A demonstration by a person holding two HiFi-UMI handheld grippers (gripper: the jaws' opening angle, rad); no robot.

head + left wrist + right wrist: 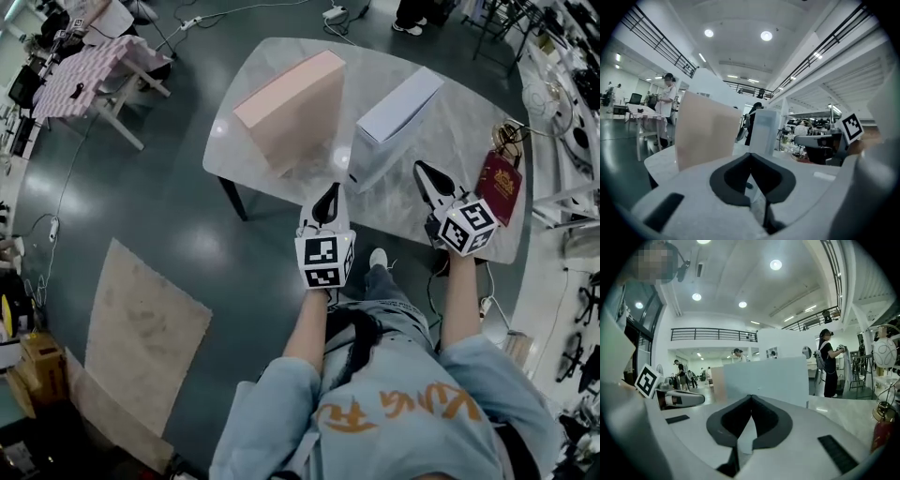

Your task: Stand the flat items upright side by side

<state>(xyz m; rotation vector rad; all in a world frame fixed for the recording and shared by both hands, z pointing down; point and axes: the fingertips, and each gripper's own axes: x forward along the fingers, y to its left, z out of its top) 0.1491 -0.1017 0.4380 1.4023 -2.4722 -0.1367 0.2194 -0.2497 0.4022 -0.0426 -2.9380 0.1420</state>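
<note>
Two flat boxes stand upright side by side on the marble table: a pink box on the left and a pale blue-white box on the right. My left gripper is shut and empty at the table's front edge, pointing at the gap between the boxes. My right gripper is also shut and empty, just right of the pale box's near end. In the left gripper view the closed jaws face the pink box and the pale box. The right gripper view has the closed jaws in front of the pale box.
A dark red booklet lies at the table's right edge, with a tangle of cord behind it. A table with a checked cloth stands far left, and a cardboard sheet lies on the floor. A person stands in the background.
</note>
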